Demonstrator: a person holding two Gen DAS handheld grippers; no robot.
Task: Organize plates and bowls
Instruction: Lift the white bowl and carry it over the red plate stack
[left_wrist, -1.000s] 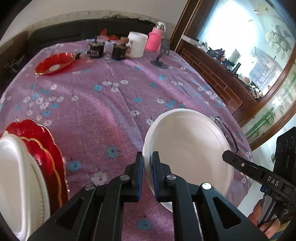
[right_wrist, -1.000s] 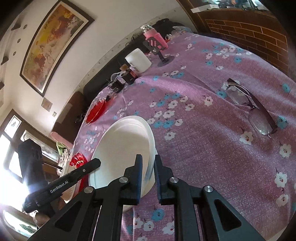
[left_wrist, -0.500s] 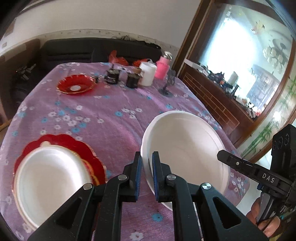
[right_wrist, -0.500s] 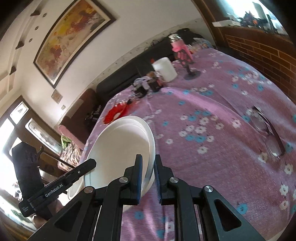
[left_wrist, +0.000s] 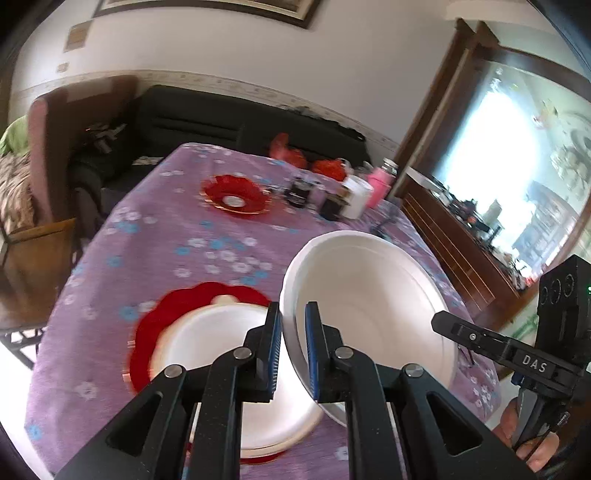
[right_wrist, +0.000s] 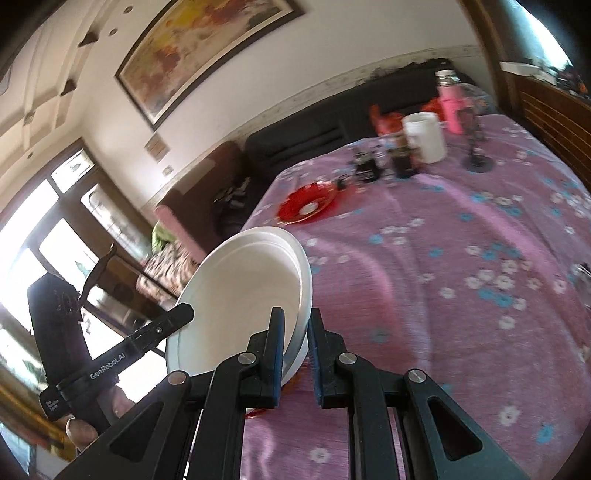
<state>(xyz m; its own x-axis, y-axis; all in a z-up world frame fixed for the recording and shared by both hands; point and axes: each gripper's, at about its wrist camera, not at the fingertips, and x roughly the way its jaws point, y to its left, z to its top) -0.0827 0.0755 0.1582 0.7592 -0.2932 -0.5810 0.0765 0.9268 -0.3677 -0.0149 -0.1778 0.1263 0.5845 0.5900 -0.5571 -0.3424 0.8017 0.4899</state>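
White bowl (left_wrist: 365, 302) clamped by rim between left hand-held gripper (left_wrist: 293, 349) and right hand-held gripper (right_wrist: 295, 354); carried above desk (left_wrist: 155, 251), likely for stacking on plates (left_wrist: 221, 354).

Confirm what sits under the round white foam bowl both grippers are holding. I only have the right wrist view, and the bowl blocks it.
Observer: The left wrist view shows a second white round bowl resting on a red scalloped plate on the purple floral tablecloth. It lies to the lower left of the held white foam bowl.
Operator: Left gripper's grip? I only see one finger from the side.
Observer: The left gripper pinches the held bowl's rim between both blue pads, one inside and one outside.
Operator: Touching the stack?
Observer: Its lower rim overlaps the second bowl's near edge in that view, but I cannot tell whether they touch.
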